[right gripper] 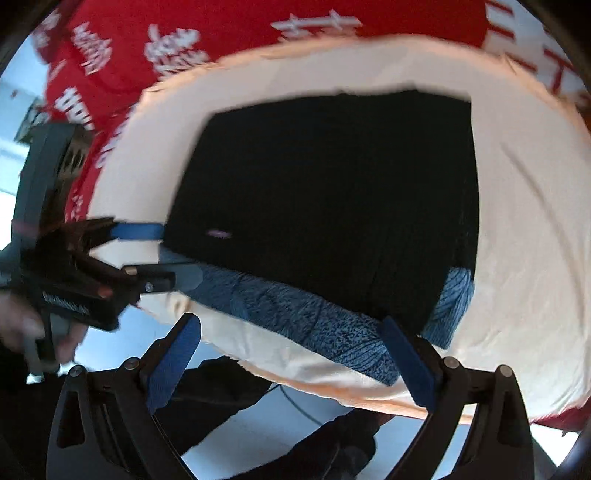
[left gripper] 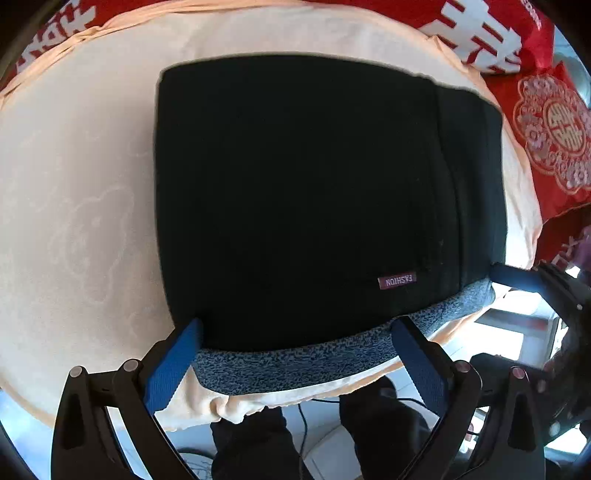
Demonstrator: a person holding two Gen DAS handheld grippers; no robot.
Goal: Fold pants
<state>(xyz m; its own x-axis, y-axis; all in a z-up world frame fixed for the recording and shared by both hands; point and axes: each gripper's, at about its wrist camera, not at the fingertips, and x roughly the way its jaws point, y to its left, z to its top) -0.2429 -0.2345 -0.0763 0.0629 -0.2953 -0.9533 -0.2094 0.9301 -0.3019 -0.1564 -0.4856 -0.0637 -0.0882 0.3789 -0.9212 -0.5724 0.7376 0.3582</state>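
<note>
Black pants (left gripper: 314,199) lie folded into a flat rectangle on a cream cloth (left gripper: 81,192). Their grey-blue knit waistband (left gripper: 295,363) runs along the near edge, with a small maroon label (left gripper: 397,281) above it. My left gripper (left gripper: 299,328) is open, its blue fingers (left gripper: 173,365) straddling the near edge of the pants without gripping. In the right wrist view the pants (right gripper: 332,192) and waistband (right gripper: 314,321) show again. My right gripper (right gripper: 291,328) is open and empty just before the waistband. The left gripper (right gripper: 147,254) appears at the left there.
A red cloth with white characters (left gripper: 480,33) lies under and behind the cream cloth (right gripper: 528,221). The table's near edge drops to a light floor with a cable (left gripper: 306,424) and the person's dark legs (left gripper: 255,443).
</note>
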